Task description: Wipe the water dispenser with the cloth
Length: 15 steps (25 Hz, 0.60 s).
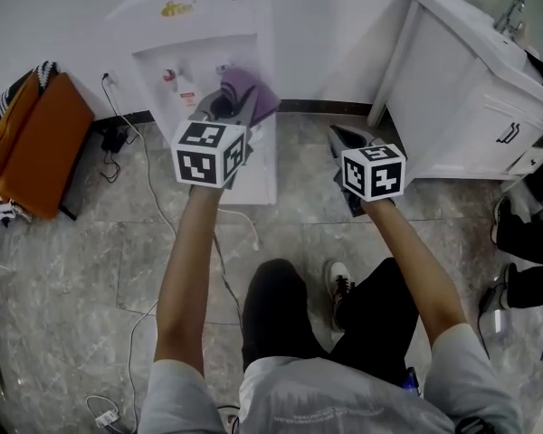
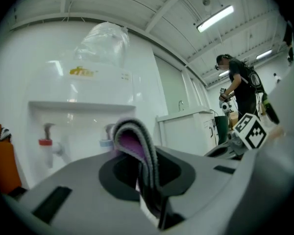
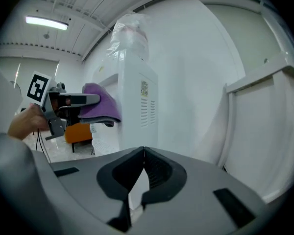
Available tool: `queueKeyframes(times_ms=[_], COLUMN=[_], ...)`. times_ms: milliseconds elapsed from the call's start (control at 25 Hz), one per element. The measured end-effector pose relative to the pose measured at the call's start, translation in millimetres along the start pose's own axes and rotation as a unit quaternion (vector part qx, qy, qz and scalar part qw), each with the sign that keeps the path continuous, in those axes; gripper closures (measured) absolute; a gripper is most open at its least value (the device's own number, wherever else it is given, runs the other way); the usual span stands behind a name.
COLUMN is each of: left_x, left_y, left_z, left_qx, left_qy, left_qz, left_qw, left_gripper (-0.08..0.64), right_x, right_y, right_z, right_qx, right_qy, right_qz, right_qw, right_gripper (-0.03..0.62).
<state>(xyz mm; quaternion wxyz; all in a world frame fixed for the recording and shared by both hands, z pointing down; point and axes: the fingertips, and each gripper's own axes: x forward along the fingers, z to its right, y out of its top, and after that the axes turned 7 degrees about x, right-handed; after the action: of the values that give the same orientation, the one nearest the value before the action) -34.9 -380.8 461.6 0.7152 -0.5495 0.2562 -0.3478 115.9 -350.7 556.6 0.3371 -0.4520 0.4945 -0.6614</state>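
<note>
A white water dispenser [image 1: 199,25] stands against the wall, with a red tap [image 2: 46,142] and a blue tap [image 2: 107,142] in its recess. My left gripper [image 1: 224,107] is shut on a folded purple and grey cloth [image 1: 244,93], held just in front of the recess. The cloth [image 2: 134,146] sticks up between the jaws in the left gripper view. My right gripper [image 1: 344,138] is shut with nothing in it, off to the dispenser's right side. From the right gripper view the dispenser [image 3: 137,97] shows side-on, with the cloth [image 3: 99,104] by its front.
A white cabinet [image 1: 471,107] with a sink tap stands at the right. An orange bag [image 1: 36,143] leans at the left, with cables [image 1: 136,170] across the tiled floor. Another person [image 2: 242,89] stands far behind. Dark shoes [image 1: 525,233] sit at the right edge.
</note>
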Motion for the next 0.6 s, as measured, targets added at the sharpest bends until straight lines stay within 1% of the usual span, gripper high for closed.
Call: queueKeyframes(times_ms=[80,200,280,360,440,480,560,600], left_x=[-23,-55,-76,-100,-122,-131,-145,-152], left_y=[6,14,18,26,34,38,43,44], left_z=[-16,-50,-80,-114,-149,-165,-194,-207], left_qx=[0.010,0.040,0.065,0.069,0.055,0.051,0.051,0.052], left_qy=[0.017,0.058,0.099,0.147,0.196,0.221,0.273,0.300], left_qz=[-0.001,-0.009,-0.016,-0.011,0.001,0.007,0.018,0.023], left_qw=[0.9998,0.9975,0.9929,0.9867,0.9791,0.9739,0.9605,0.9522], left_gripper=[0.514,0.514,0.514,0.514,0.514,0.514,0.514,0.514], right_x=[4,12,16,17,19,20,22,22], right_y=[8,7,4,5,7,7,6,6], right_z=[-15,-47,-66,-79,-88,-90,-93,-93], right_qx=[-0.025,-0.056,-0.069,-0.069,-0.067,-0.070,-0.076,-0.077], right_qy=[0.005,0.031,0.053,0.071,0.083,0.086,0.086,0.086], right_qz=[0.005,0.005,0.000,-0.001,-0.001,-0.003,-0.006,-0.006], right_qw=[1.000,0.998,0.996,0.995,0.994,0.994,0.993,0.993], right_gripper=[0.578,0.578,0.578,0.578,0.578,0.578,0.578,0.578])
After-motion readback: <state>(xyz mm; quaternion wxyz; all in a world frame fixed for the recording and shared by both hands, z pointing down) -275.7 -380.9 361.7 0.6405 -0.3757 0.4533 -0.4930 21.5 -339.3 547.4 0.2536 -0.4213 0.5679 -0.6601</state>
